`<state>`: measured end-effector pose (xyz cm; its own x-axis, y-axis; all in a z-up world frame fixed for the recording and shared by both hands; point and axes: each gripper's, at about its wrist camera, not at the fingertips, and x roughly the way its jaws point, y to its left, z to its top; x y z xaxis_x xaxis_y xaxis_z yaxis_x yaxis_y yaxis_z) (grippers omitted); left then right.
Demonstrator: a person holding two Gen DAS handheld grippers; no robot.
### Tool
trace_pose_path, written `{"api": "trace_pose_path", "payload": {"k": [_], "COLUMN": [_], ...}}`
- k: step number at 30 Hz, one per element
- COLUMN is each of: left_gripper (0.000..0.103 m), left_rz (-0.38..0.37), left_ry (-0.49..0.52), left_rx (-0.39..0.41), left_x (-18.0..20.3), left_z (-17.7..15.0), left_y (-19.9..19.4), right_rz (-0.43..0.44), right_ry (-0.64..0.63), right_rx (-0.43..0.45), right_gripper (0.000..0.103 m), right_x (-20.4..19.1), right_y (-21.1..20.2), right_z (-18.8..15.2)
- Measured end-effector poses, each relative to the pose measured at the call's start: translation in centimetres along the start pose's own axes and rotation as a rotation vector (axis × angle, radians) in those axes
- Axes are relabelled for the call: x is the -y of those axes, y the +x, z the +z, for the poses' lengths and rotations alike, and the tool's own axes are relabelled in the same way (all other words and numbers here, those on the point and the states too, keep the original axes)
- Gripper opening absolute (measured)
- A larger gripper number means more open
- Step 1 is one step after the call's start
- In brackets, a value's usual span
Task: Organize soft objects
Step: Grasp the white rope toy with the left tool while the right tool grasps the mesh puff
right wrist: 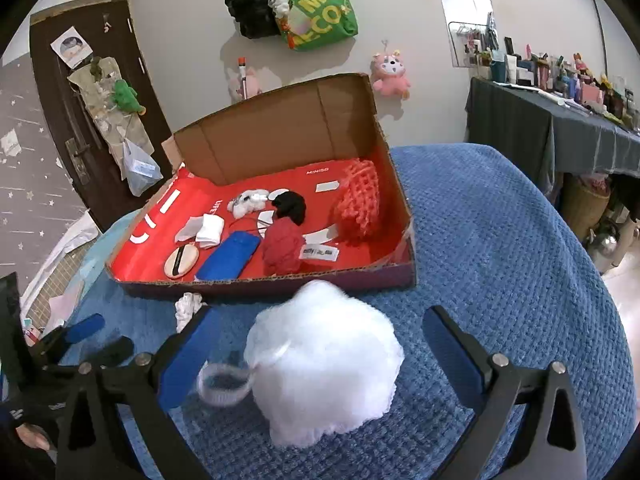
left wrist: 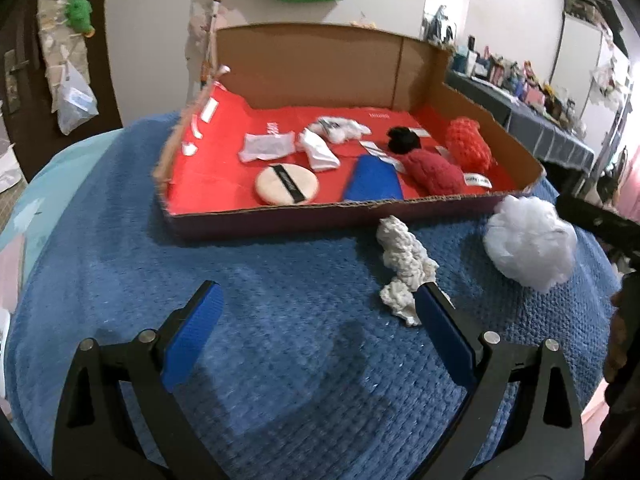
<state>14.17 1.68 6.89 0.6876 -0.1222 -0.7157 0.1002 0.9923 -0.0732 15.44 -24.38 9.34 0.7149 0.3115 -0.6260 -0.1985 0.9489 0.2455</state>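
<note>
A shallow cardboard box (left wrist: 280, 216) (right wrist: 352, 280) with a red floor lies on the blue blanket. In it are a round powder puff (left wrist: 286, 184) (right wrist: 181, 261), a blue pad (left wrist: 374, 179) (right wrist: 230, 256), a dark red knit piece (left wrist: 434, 170) (right wrist: 282, 246), an orange net sponge (left wrist: 468, 142) (right wrist: 360, 204), a black item (left wrist: 404, 139) and white cloths (left wrist: 318, 148). A cream knit cloth (left wrist: 402, 260) (right wrist: 188, 306) lies in front of the box, beside the right finger of my open left gripper (left wrist: 318, 312). A white mesh bath puff (left wrist: 530, 240) (right wrist: 324, 368) sits between the fingers of my open right gripper (right wrist: 320, 332).
The blue blanket (left wrist: 280, 360) (right wrist: 500, 240) covers a rounded surface that drops off at the sides. A dark door (right wrist: 92, 112), bags hung on the wall (right wrist: 316, 12) and a cluttered side table (right wrist: 560, 120) stand behind. The left gripper shows at the left (right wrist: 86, 330).
</note>
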Motion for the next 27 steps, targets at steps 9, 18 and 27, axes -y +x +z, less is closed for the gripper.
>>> {"api": "trace_pose_path", "payload": {"k": [9,18,27], "left_gripper": [0.098,0.093,0.021], "left_rz": [-0.024,-0.036,-0.138], "left_ry": [0.051,0.085,0.094], "left_rx": [-0.087,-0.153,-0.125], "left_x": [2.4,3.5,4.1], "left_z": [0.9,1.7,1.7], "left_y": [3.0,5.5,4.4], "right_rz": [0.068,0.083,0.104], "right_ry": [-0.062,-0.129,-0.135], "right_rx": [-0.055,-0.145,-0.122], "right_gripper": [0.103,0.103,0.061], "right_x": [-0.4,-0.9,-1.0], "right_y": [-0.6,1.8,2.8], "right_z": [-1.1,-2.9,-2.7]}}
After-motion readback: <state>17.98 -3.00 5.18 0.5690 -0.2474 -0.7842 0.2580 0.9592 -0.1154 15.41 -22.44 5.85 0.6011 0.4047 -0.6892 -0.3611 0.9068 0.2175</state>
